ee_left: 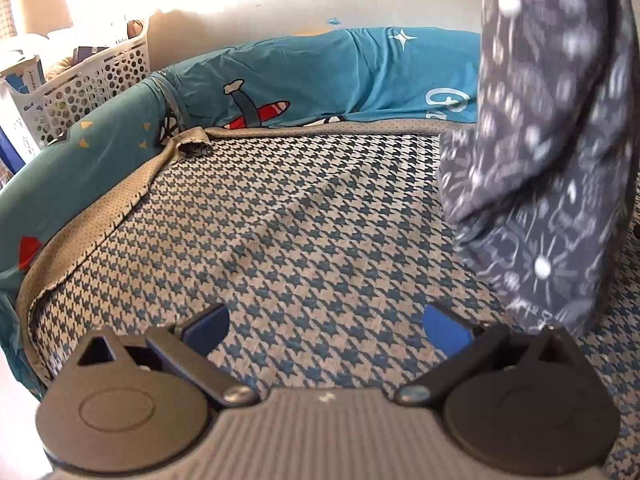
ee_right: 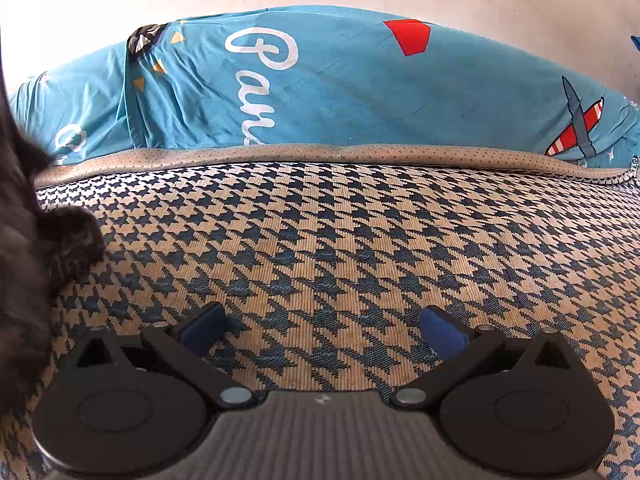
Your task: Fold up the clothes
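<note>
A grey garment with a white print [ee_left: 552,140] hangs down the right side of the left wrist view, blurred, its lower end touching the houndstooth mat [ee_left: 280,220]. What holds it up is out of frame. My left gripper [ee_left: 326,326] is open low over the mat, with nothing between its blue pads, left of the garment. In the right wrist view a dark blurred piece of the garment [ee_right: 24,260] fills the left edge and rests on the mat [ee_right: 340,240]. My right gripper [ee_right: 324,328] is open and empty, to the right of that cloth.
Blue bedding with plane prints [ee_left: 300,76] [ee_right: 340,88] is bunched along the mat's far and left sides, against a pale wall. A white perforated basket [ee_left: 92,80] with items stands at the far left. The mat's beige underside is turned up along its edge [ee_left: 120,200].
</note>
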### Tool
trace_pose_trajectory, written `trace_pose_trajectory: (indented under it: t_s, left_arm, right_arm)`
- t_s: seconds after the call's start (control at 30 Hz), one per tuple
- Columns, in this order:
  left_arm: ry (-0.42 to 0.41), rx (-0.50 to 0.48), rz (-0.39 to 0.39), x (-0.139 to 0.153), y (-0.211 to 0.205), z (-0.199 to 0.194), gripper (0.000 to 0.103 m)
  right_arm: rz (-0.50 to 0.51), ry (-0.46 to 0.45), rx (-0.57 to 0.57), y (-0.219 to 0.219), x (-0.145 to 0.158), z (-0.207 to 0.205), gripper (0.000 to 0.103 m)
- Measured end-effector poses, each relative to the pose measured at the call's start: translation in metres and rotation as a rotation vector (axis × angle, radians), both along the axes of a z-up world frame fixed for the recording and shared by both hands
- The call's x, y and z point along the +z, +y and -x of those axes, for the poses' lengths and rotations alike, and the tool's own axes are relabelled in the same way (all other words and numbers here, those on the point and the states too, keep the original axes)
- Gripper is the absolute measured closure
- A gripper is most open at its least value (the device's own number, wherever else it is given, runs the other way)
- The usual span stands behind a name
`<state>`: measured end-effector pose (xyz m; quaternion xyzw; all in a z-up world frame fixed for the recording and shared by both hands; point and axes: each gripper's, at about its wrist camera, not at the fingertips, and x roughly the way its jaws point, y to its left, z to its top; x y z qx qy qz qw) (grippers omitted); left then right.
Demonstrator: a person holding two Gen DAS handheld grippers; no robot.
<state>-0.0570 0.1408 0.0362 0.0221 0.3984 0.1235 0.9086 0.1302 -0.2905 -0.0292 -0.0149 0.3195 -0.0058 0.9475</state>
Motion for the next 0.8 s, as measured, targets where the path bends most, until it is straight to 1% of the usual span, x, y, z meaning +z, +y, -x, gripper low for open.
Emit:
trace_pose_trajectory:
  t_s: [0.07, 0.2, 0.37, 0.8]
  left_arm:
    - [0.005, -0.009, 0.016, -0.001, -0.002, -0.001, 0.0]
    - [0.006, -0.02, -0.005, -0.002, -0.008, 0.001, 0.0]
    - [0.013, -0.016, 0.008, -0.003, -0.008, -0.001, 0.0]
    - [0.037, -0.033, 0.01, -0.006, -0.018, -0.008, 0.0]
  right_arm:
    - [0.0, 0.0, 0.0, 0.0, 0.0, 0.0, 0.0]
    - [0.0, 0.0, 0.0, 0.0, 0.0, 0.0, 0.0]
    - [0.0, 0.0, 0.0, 0.0, 0.0, 0.0, 0.0]
    - [0.0, 0.0, 0.001, 0.0, 0.0, 0.0, 0.0]
